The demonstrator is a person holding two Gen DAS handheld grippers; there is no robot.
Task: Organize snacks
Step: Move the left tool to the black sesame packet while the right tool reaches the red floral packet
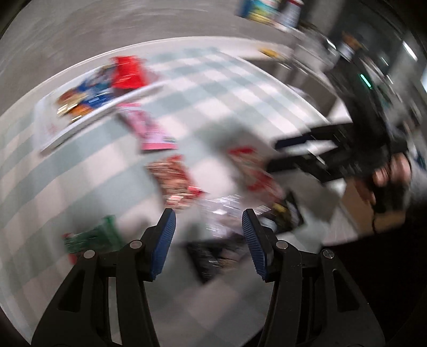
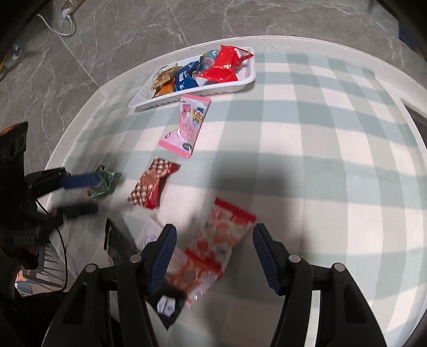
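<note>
A white tray (image 2: pixel 240 83) at the table's far side holds a red bag (image 2: pixel 224 66), a blue packet (image 2: pixel 186 77) and orange packets. In front of it lie a pink packet (image 2: pixel 186 125) and a red checked packet (image 2: pixel 152 184). My right gripper (image 2: pixel 214 227) hovers open over a red-and-white packet (image 2: pixel 221 237), pads clear of it. A black packet (image 2: pixel 168 304) lies under its left finger. My left gripper (image 1: pixel 208 213) is open over clear and black packets (image 1: pixel 210 256), with a green packet (image 1: pixel 90 235) to its left. The left wrist view is blurred.
A round table with a green-and-white checked cloth (image 2: pixel 320 133) carries everything; its curved edge runs close behind the tray. Grey marble floor (image 2: pixel 133 26) lies beyond, with a white cable and power strip (image 2: pixel 66 10). A hand (image 1: pixel 387 176) grips the right tool.
</note>
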